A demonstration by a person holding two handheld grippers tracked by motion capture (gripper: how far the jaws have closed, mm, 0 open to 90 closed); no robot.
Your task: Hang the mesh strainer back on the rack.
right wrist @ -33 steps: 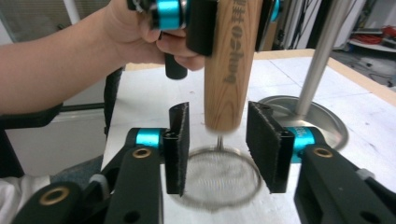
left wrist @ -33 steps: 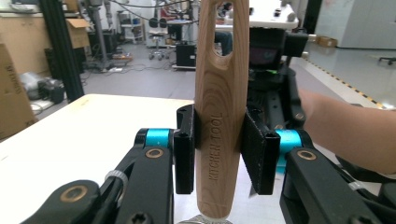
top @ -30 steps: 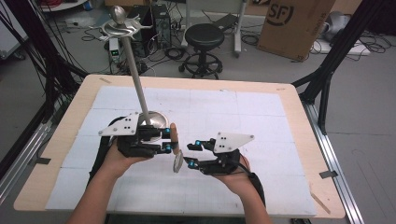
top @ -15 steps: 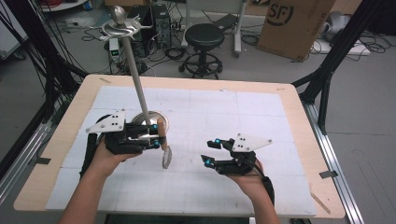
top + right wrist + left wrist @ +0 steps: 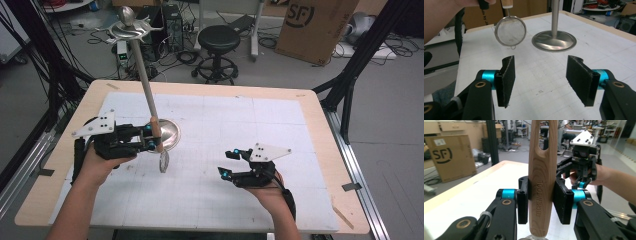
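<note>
My left gripper [image 5: 151, 138] is shut on the wooden handle [image 5: 542, 195] of a small mesh strainer [image 5: 164, 161]. The strainer hangs upright, with its round sieve [image 5: 510, 31] just above the white mat. Right behind it stands a metal stand [image 5: 145, 82] with a round base [image 5: 554, 41] and hooks at its top. My right gripper [image 5: 227, 163] hovers over the mat, right of the strainer and apart from it. Its jaws have just been opening and hold nothing [image 5: 541, 77]. In the left gripper view the right gripper [image 5: 582, 168] shows beyond the handle.
A white gridded mat [image 5: 240, 125] covers the wooden table [image 5: 320, 107]. Beyond the table's far edge stand a black stool [image 5: 218, 42], a cardboard box [image 5: 315, 25] and cables on the floor. Black frame legs [image 5: 352, 65] rise at the right.
My left gripper has carried the strainer to the left, close to the stand's base. My right gripper has drawn away to the right and its jaws have spread wider.
</note>
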